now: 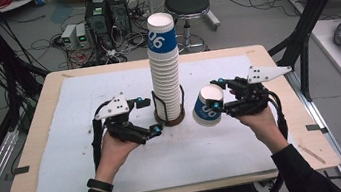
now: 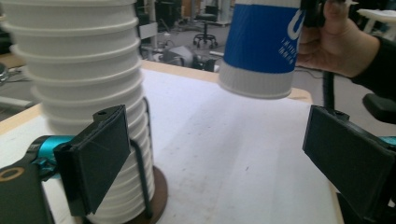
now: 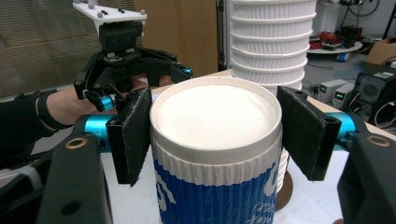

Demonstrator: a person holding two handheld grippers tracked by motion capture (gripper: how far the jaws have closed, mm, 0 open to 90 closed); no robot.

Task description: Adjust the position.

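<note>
A tall stack of white paper cups (image 1: 166,76), topped by a blue-sleeved cup, stands in a wire holder with a round brown base (image 1: 171,121) at the table's middle. My right gripper (image 1: 216,94) is shut on a single blue-and-white cup (image 1: 207,106), held tilted in the air just right of the stack. In the right gripper view that cup (image 3: 215,116) sits between the pads (image 3: 133,133), its white bottom facing the camera. My left gripper (image 1: 153,114) stands open beside the holder's left side. In the left gripper view the stack (image 2: 88,93) is just behind the left pad (image 2: 100,154), and the held cup (image 2: 261,51) hangs farther off.
A white mat (image 1: 107,89) covers the wooden table (image 1: 48,103). On the floor behind the table stand a round stool (image 1: 187,4) and computer boxes (image 1: 106,14) with cables. Black frame poles (image 1: 309,21) rise at the table's right.
</note>
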